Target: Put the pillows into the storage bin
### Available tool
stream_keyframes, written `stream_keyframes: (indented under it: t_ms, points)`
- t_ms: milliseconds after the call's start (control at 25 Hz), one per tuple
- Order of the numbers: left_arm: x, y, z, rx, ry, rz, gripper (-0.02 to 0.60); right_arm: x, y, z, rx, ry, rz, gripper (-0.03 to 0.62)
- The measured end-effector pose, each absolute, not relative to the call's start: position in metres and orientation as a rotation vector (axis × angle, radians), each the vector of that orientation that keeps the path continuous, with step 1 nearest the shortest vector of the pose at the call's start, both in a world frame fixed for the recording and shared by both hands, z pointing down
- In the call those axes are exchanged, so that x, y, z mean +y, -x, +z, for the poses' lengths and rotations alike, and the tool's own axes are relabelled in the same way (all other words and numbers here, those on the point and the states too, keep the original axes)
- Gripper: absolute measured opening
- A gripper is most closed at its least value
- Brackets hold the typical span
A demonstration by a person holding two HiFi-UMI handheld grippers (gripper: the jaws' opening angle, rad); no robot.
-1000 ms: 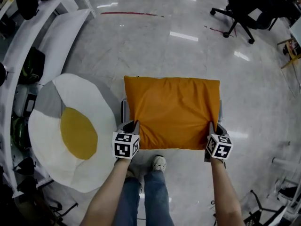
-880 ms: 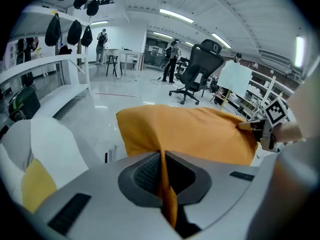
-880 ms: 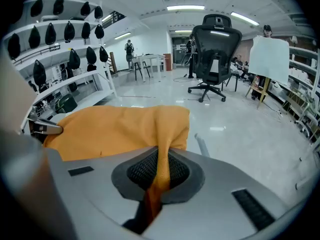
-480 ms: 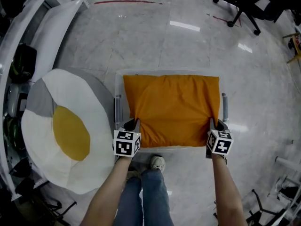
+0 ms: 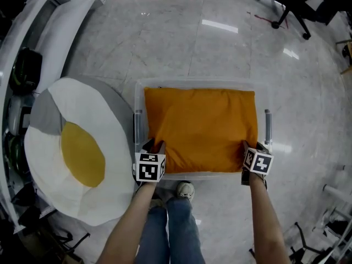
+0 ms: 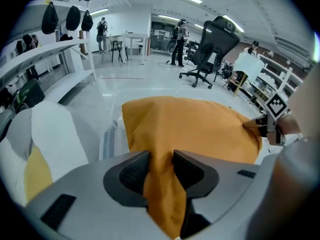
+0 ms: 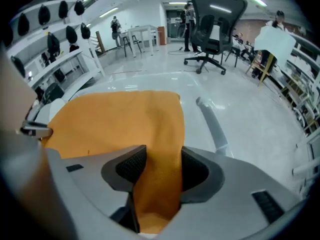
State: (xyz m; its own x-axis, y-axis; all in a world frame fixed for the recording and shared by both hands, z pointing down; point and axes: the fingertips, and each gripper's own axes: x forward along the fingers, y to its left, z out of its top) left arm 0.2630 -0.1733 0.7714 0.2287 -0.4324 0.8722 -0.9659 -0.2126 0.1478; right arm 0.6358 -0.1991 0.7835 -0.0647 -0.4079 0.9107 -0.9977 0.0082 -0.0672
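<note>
Now the orange pillow [image 5: 201, 128] is seen lying flat in the clear storage bin [image 5: 192, 83], which is set on the pale glossy floor [image 5: 220, 43]. The bin is filled almost from its left wall to its right wall, and only narrow strips of bare plastic are left showing along the far wall and the right wall. The pillow's two near corners are met by the tools at the bin's near wall. The left gripper [image 6: 161, 164] is placed at the near left corner. Its jaws have just been opening and are held partly apart, with a fold of orange fabric lying slack between the ribbed pads rather than being pinched. The right gripper [image 7: 164, 164] is placed at the near right corner in the same way. Its jaws, too, have just been opening, and a fold of the same fabric is left between them, ungripped. Both tools are pointed steeply down into the bin. A grey handle [image 5: 268, 126] is visible on the bin's right wall, clear of the pillow. On the floor just beside the bin's left wall, a large round fried-egg pillow [image 5: 82, 153] is laid flat, outside the bin. A shoe [image 5: 185, 191] is planted on the floor close to the bin's near wall. An office chair [image 5: 297, 4] is parked well apart, towards the floor's far right, and white shelving [image 5: 16, 54] is lined along the left.
</note>
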Motion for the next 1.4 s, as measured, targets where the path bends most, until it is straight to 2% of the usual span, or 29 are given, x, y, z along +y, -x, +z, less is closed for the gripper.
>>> stream_keyframes:
  t_ms: [200,320,760,880,1000,1040,1200,1280,1400]
  points:
    - [-0.179,-0.270,0.761,-1.301,-1.768,0.859,0.269,-0.205,-0.630,0.767,-1.641,-1.585,1.145,0.347]
    - [-0.184,-0.273,0.746,-1.313,-1.788,0.839,0.296,-0.204,-0.617,0.756,-1.715,-1.546,1.103,0.394]
    - [-0.199,-0.261,0.664,-1.392,-1.932,0.752,0.301,-0.205,-0.592,0.680,-1.862,-1.602,1.049,0.393]
    - [-0.201,-0.260,0.614,-1.411,-2.000,0.694,0.299,-0.206,-0.574,0.623,-1.954,-1.650,0.996,0.350]
    - [-0.207,-0.262,0.552,-1.432,-2.079,0.612,0.282,-0.209,-0.559,0.554,-2.022,-1.723,0.948,0.244]
    - [-0.213,-0.263,0.528,-1.449,-2.112,0.565,0.273,-0.213,-0.554,0.529,-2.051,-1.751,0.921,0.229]
    - [-0.232,-0.253,0.427,-1.540,-2.236,0.372,0.217,-0.224,-0.531,0.433,-2.164,-1.826,0.768,0.190]
    - [-0.233,-0.246,0.377,-1.572,-2.281,0.310,0.178,-0.225,-0.520,0.383,-2.204,-1.859,0.667,0.131]
    - [-0.232,-0.240,0.306,-1.607,-2.343,0.268,0.125,-0.223,-0.509,0.306,-2.263,-1.926,0.572,0.088]
